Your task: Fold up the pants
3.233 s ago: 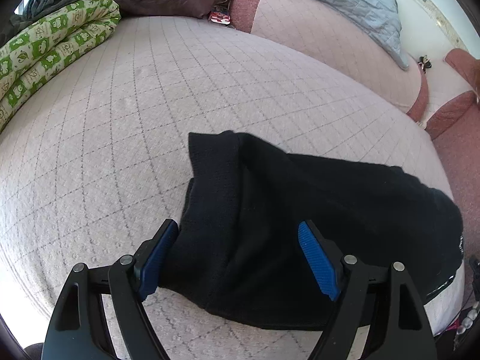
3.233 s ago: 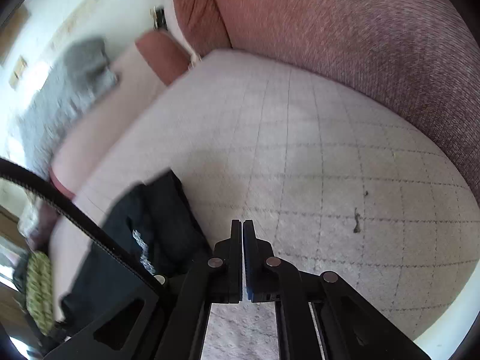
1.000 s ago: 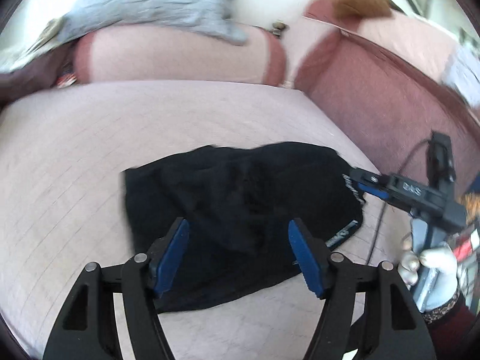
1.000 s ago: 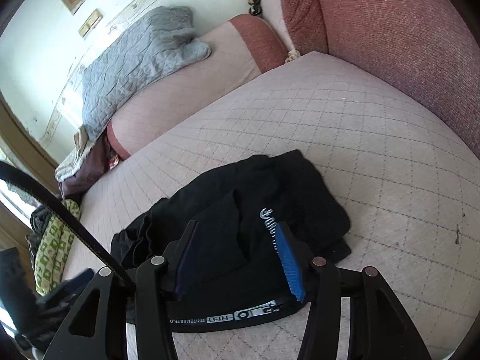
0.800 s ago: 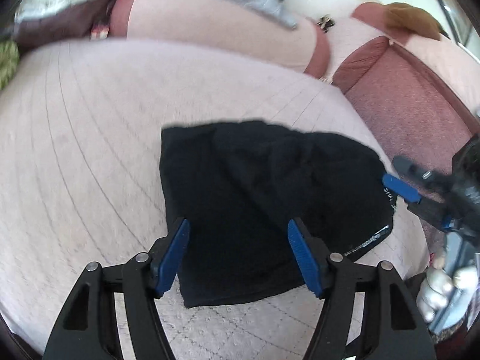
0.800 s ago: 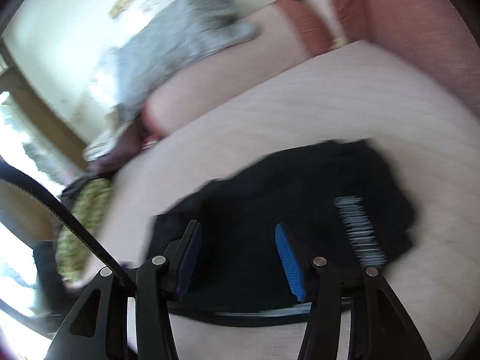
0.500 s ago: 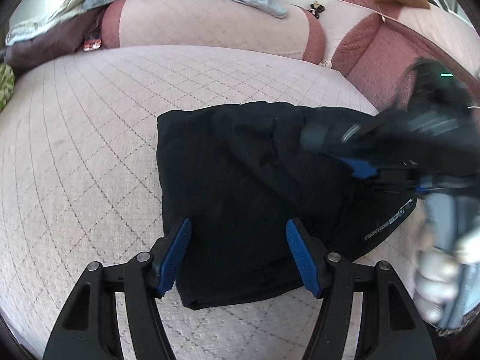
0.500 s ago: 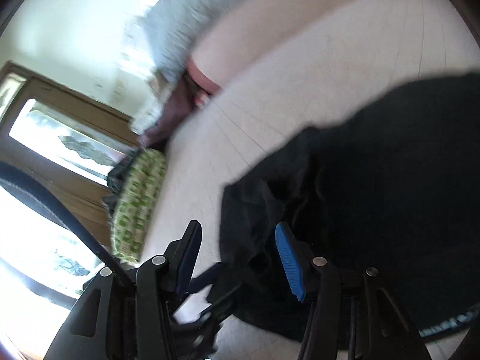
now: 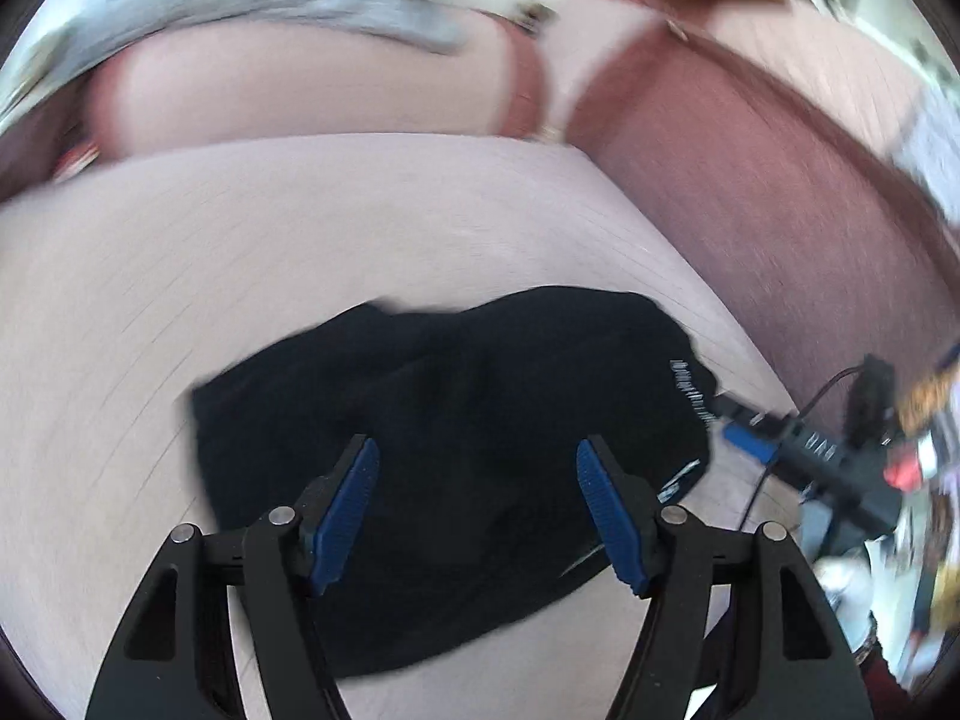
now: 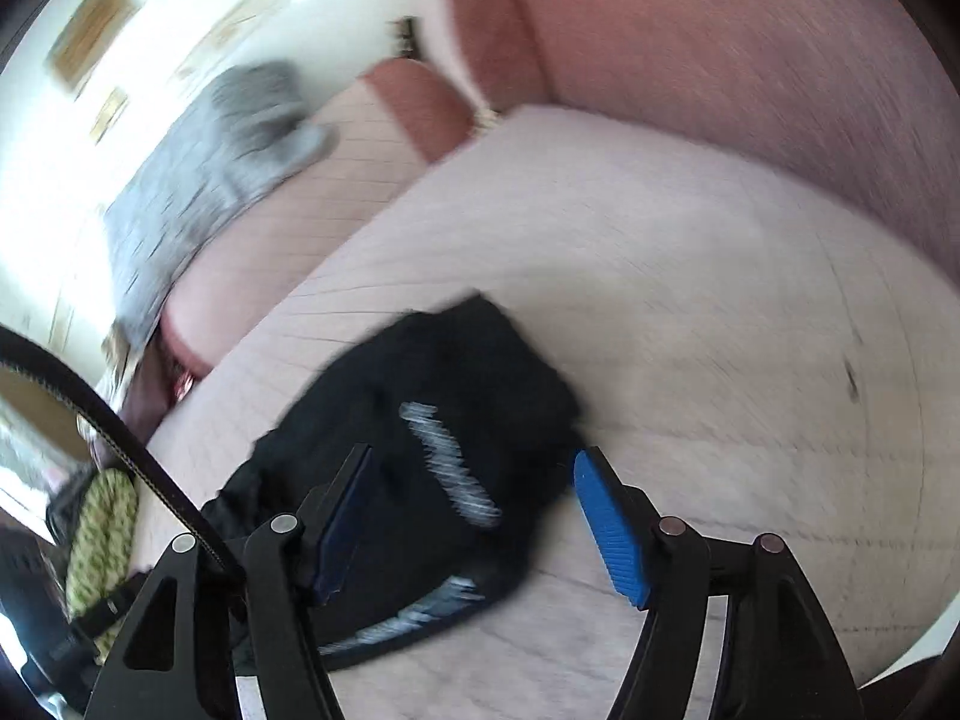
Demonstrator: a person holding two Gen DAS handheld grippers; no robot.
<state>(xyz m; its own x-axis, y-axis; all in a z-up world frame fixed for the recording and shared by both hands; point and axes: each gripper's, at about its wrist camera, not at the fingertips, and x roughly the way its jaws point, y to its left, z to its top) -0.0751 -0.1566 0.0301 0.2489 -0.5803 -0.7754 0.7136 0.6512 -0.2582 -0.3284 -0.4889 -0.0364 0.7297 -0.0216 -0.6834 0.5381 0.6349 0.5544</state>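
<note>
The black pants [image 9: 456,438] lie folded in a compact bundle on the pale quilted mattress [image 9: 252,228]. White lettering shows on their right side. My left gripper [image 9: 477,510] is open and empty, held above the bundle's near edge. The right gripper shows at the right of the left wrist view [image 9: 798,456], beside the pants. In the right wrist view the pants [image 10: 420,444] lie below my right gripper [image 10: 471,516], which is open and empty above them. Both views are blurred by motion.
Pink and maroon bolsters [image 9: 312,90] line the far edge, and a maroon cushion [image 9: 750,192] lines the right. A grey quilt [image 10: 222,156] drapes over the bolster. A green patterned blanket [image 10: 99,534] lies at the far left of the mattress.
Both cameras swung quickly. The right gripper moved from over the pants back to their right side. The right jaws stand wider apart. The pants stayed in place.
</note>
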